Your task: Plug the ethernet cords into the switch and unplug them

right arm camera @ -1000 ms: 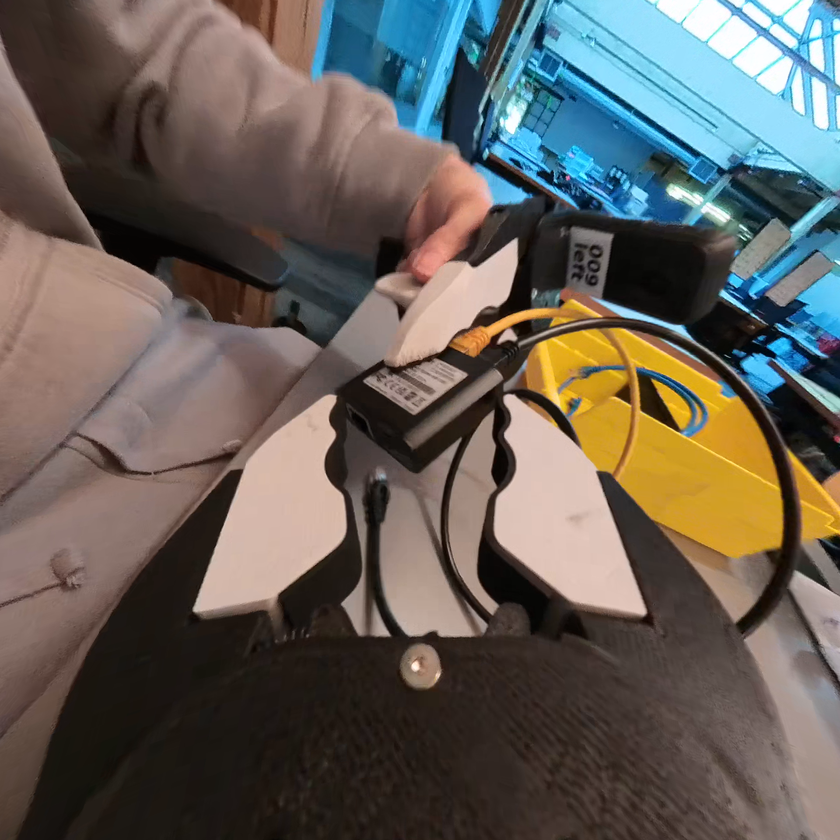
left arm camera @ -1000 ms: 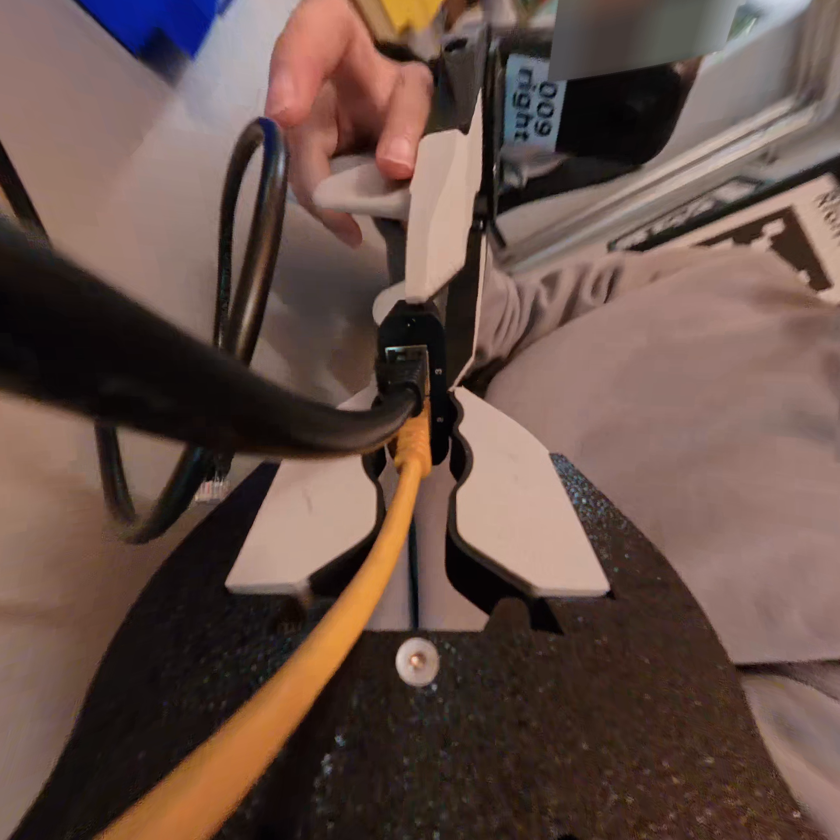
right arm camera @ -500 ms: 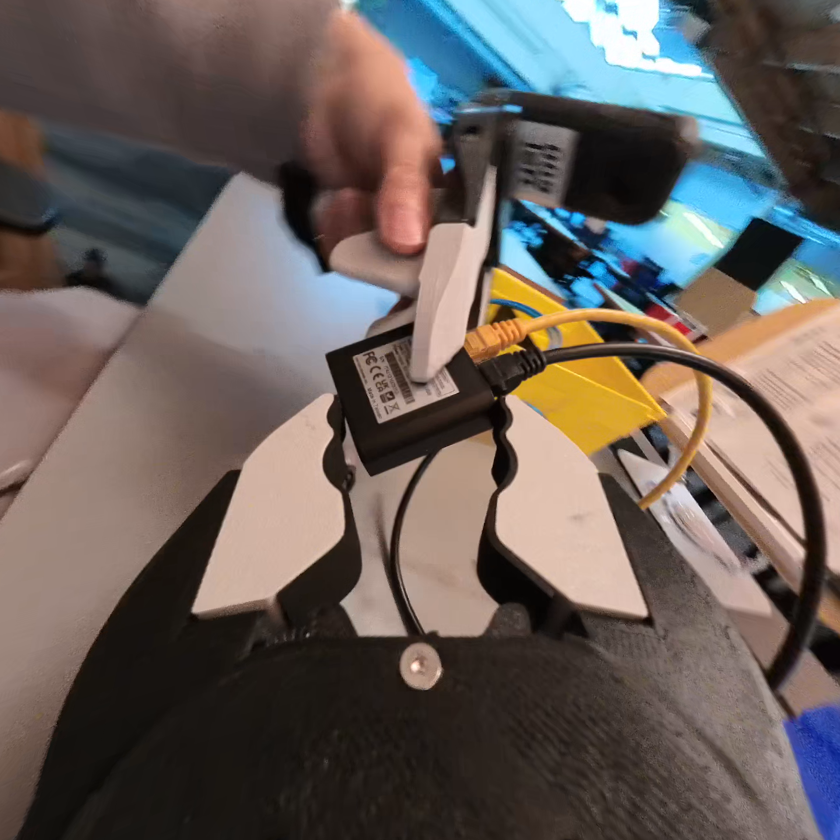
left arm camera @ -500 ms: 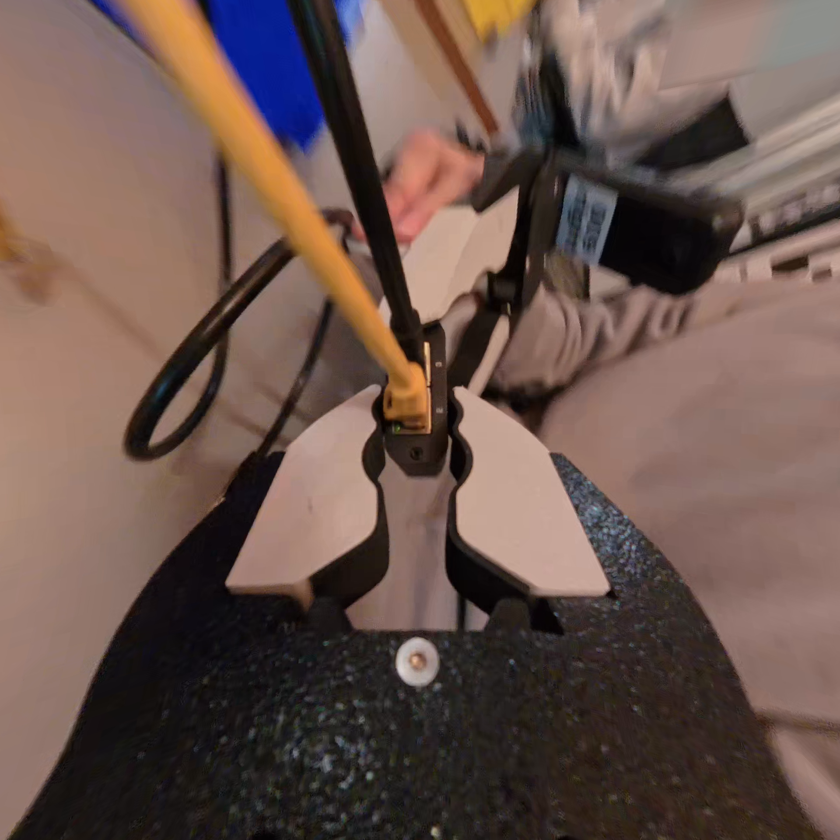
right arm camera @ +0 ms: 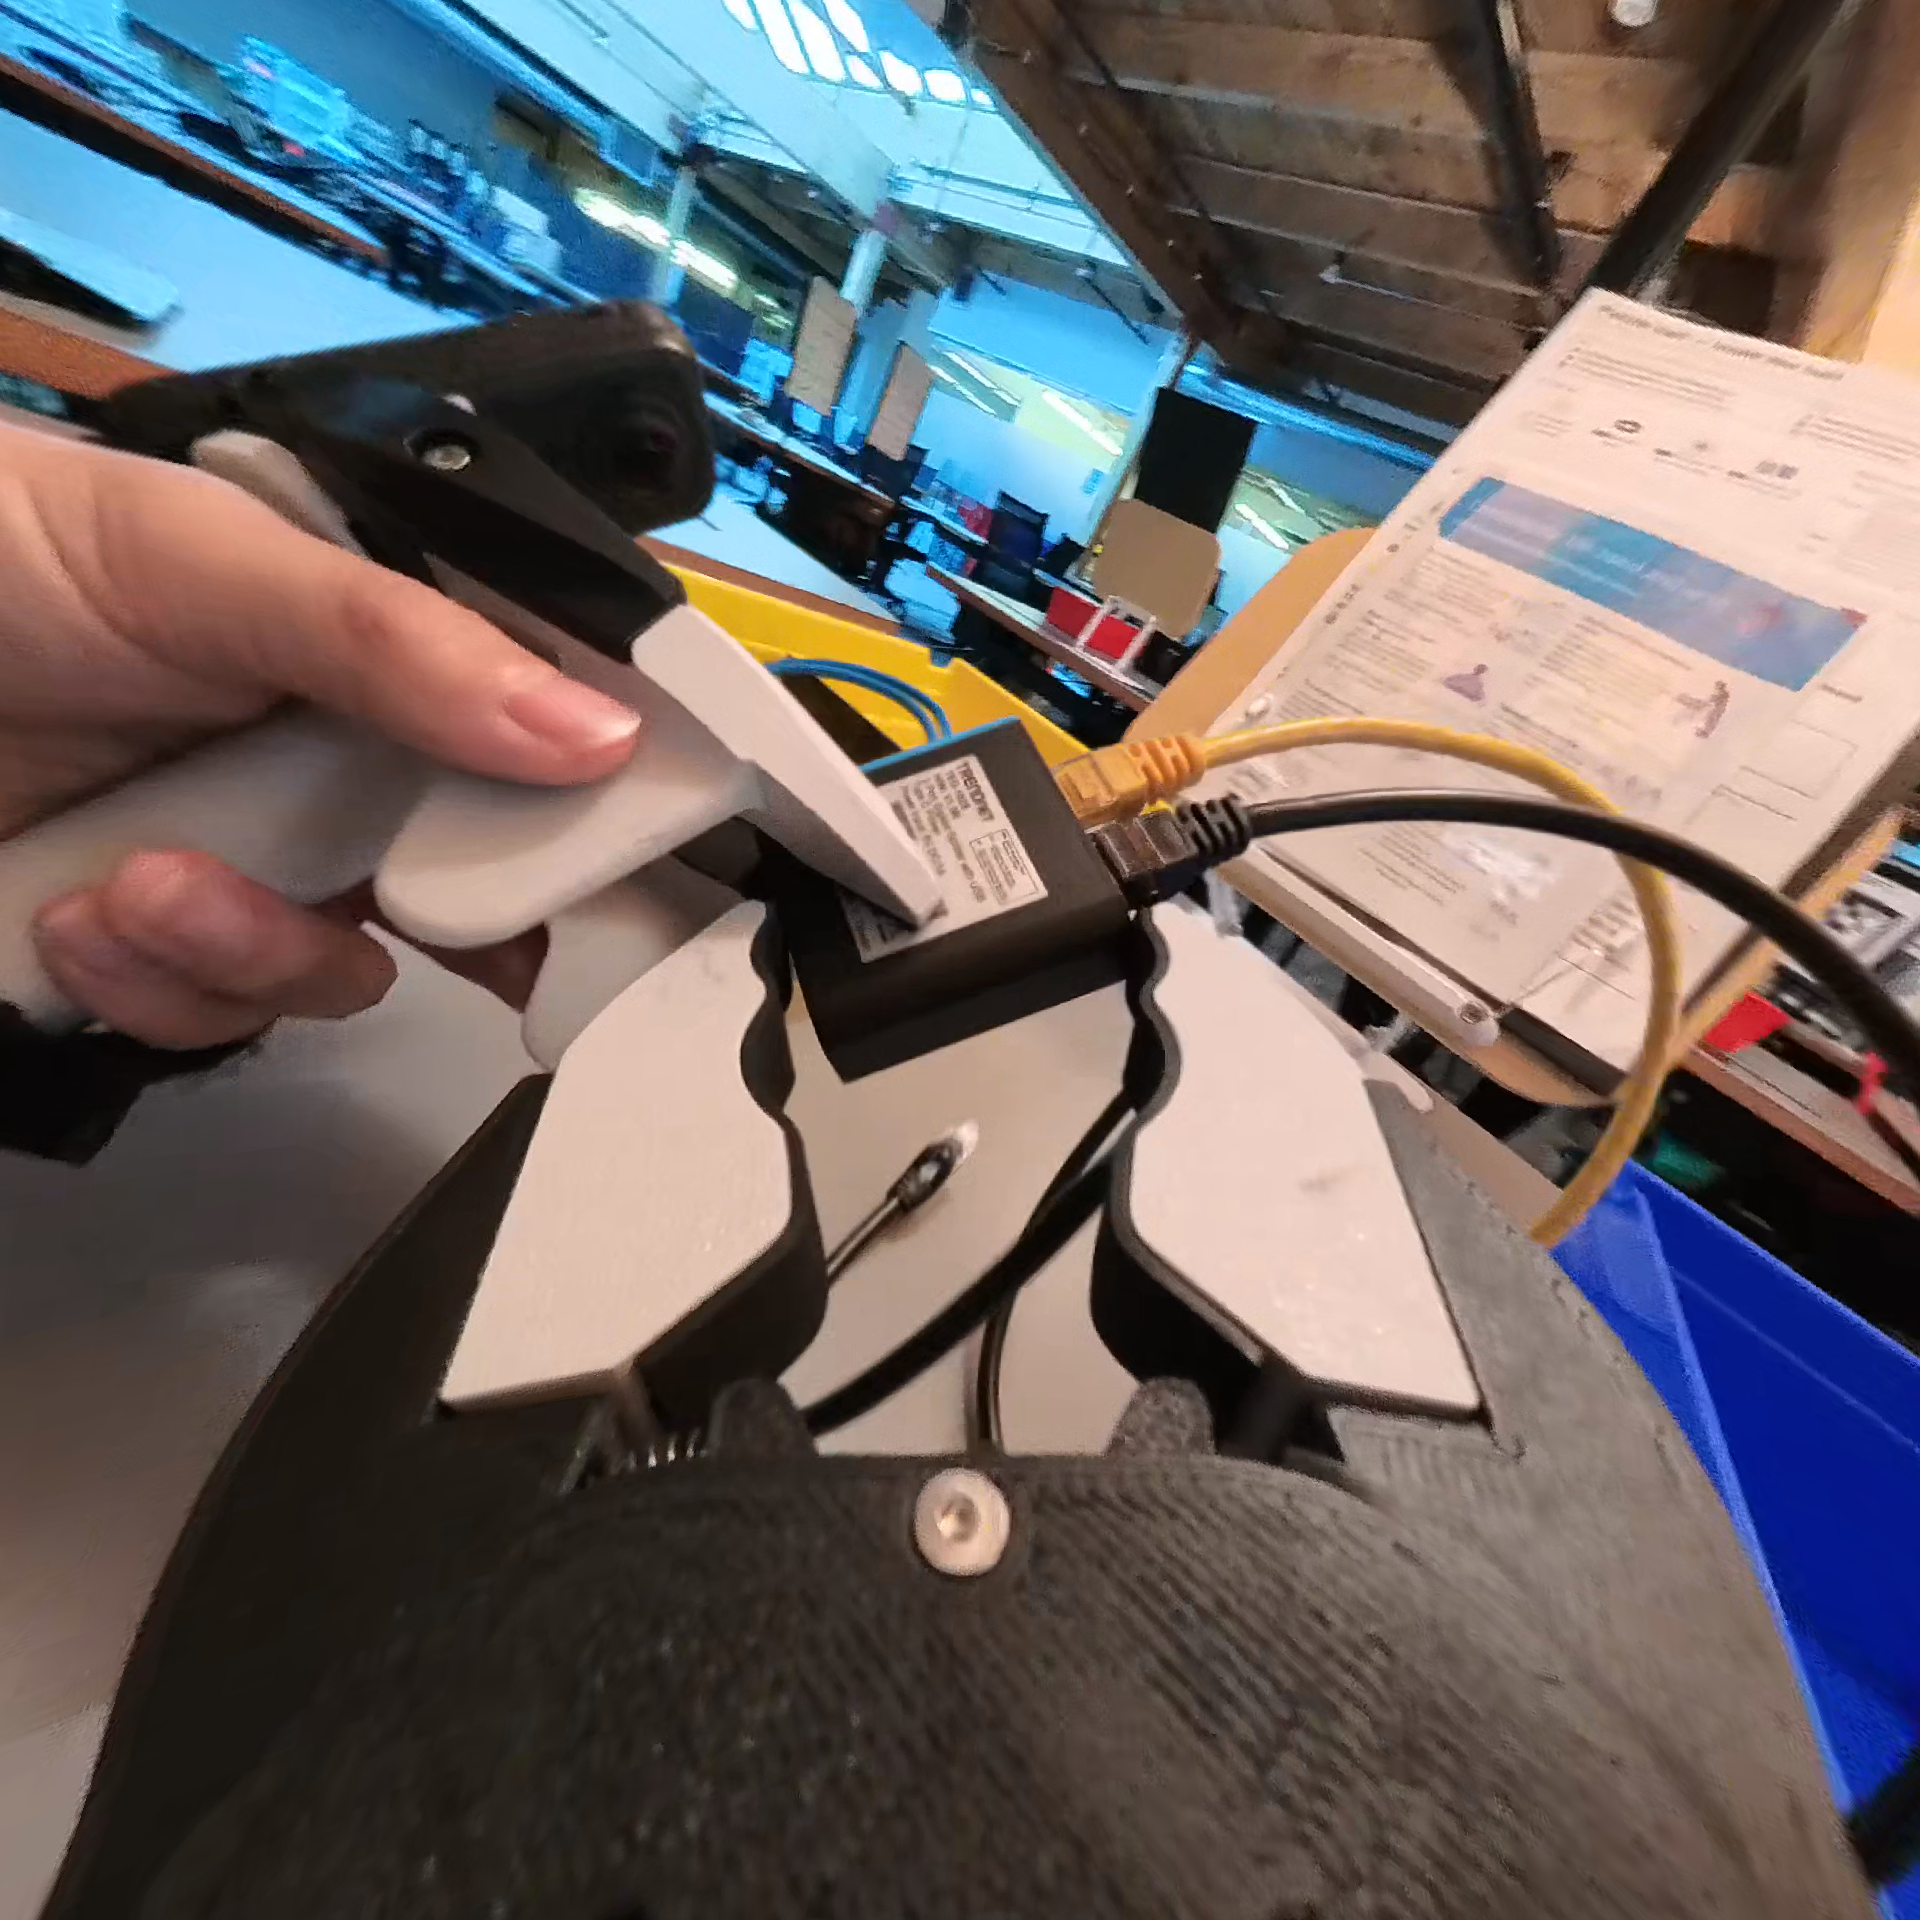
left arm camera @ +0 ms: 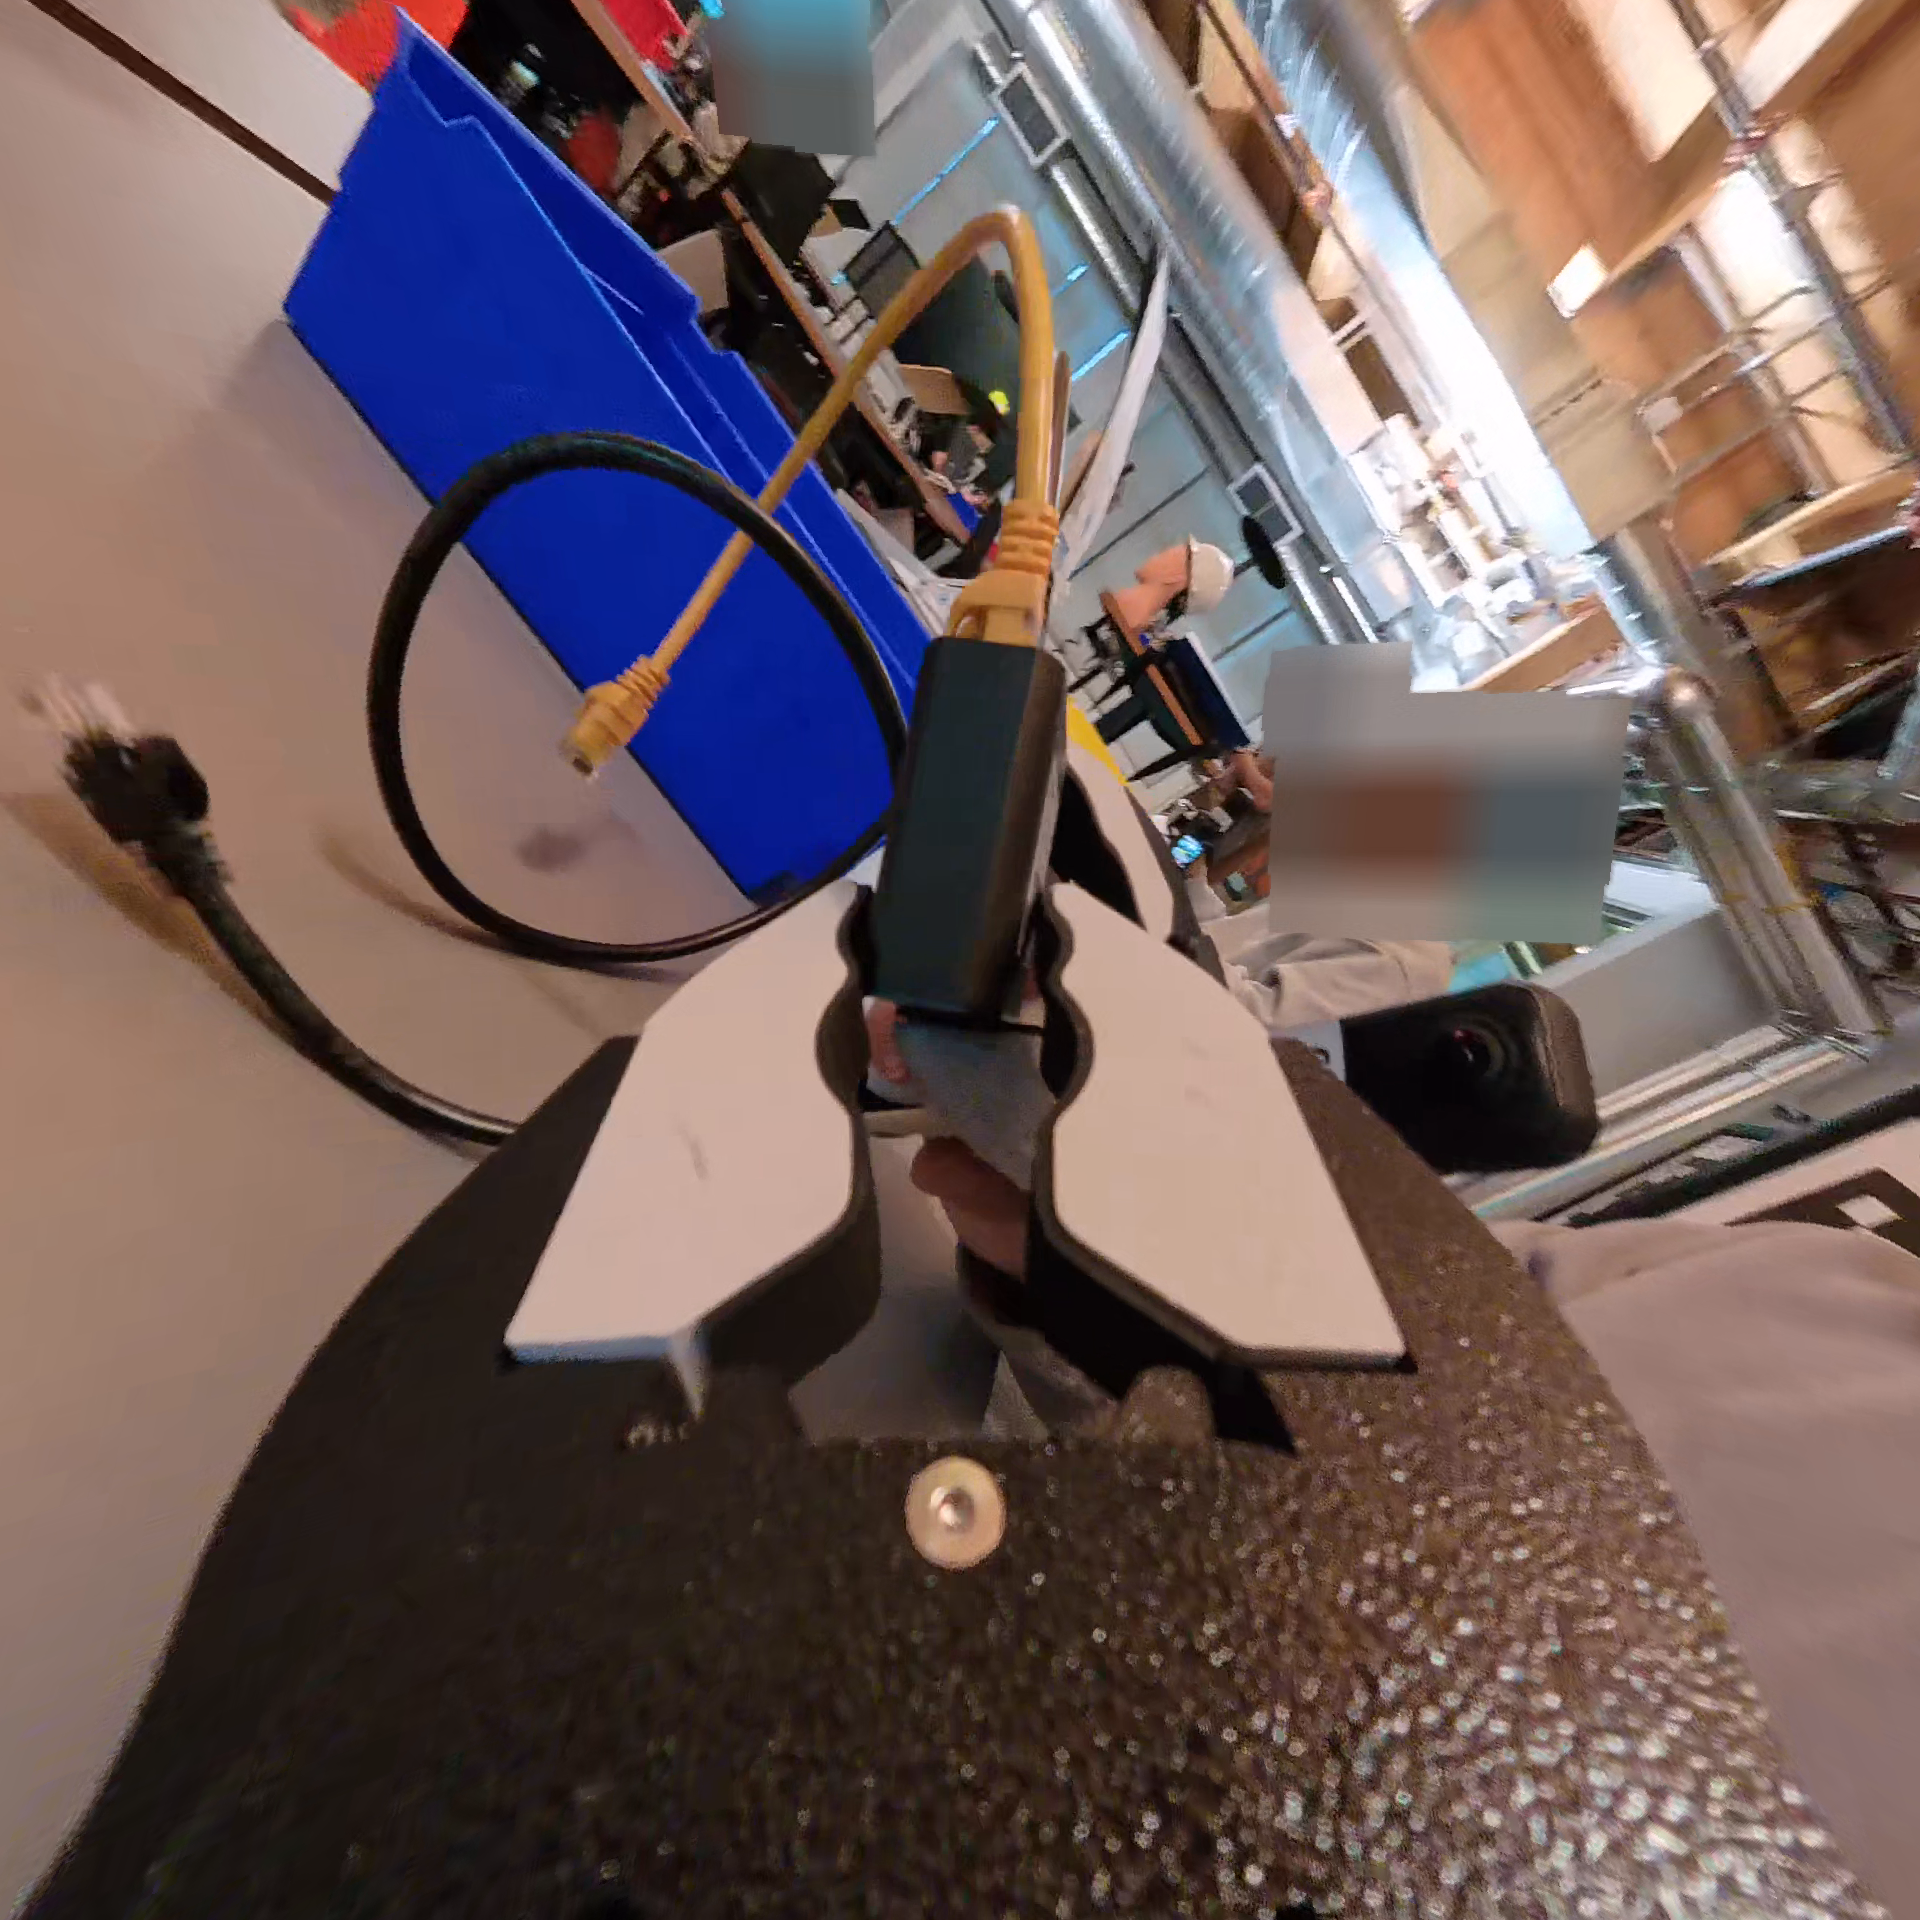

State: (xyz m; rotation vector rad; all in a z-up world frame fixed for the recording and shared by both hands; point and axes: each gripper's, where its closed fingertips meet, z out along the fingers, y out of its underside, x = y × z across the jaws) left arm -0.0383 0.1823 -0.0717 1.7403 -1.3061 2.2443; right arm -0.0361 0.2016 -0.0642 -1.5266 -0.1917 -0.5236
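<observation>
The black switch (left arm camera: 966, 831) is clamped between the fingers of my left gripper (left arm camera: 951, 935), held above the table. A yellow cord's plug (left arm camera: 1003, 603) sits in its far end; the cord's other plug (left arm camera: 613, 717) hangs free. A black cord (left arm camera: 623, 468) loops behind the switch, with a loose plug (left arm camera: 135, 779) on the table. In the right wrist view my right gripper (right arm camera: 951, 935) is shut on the same switch (right arm camera: 997, 966). The left gripper's finger (right arm camera: 790, 769) presses on the switch's label. The yellow plug (right arm camera: 1132, 774) and a black plug (right arm camera: 1164, 842) are both seated in ports.
A blue bin (left arm camera: 571, 416) stands on the beige table (left arm camera: 156, 468) beyond the cords. A yellow bin (right arm camera: 831, 634) holding a blue cable lies behind the switch. A printed sheet on a board (right arm camera: 1621, 644) leans at the right. A hand (right arm camera: 260, 675) grips the left gripper's handle. Both grippers' tips are close together, under 4 cm apart.
Both grippers have swung around together with the switch held between them. The views now tilt up toward the room. The cords have swung along; both plugs stay in the switch.
</observation>
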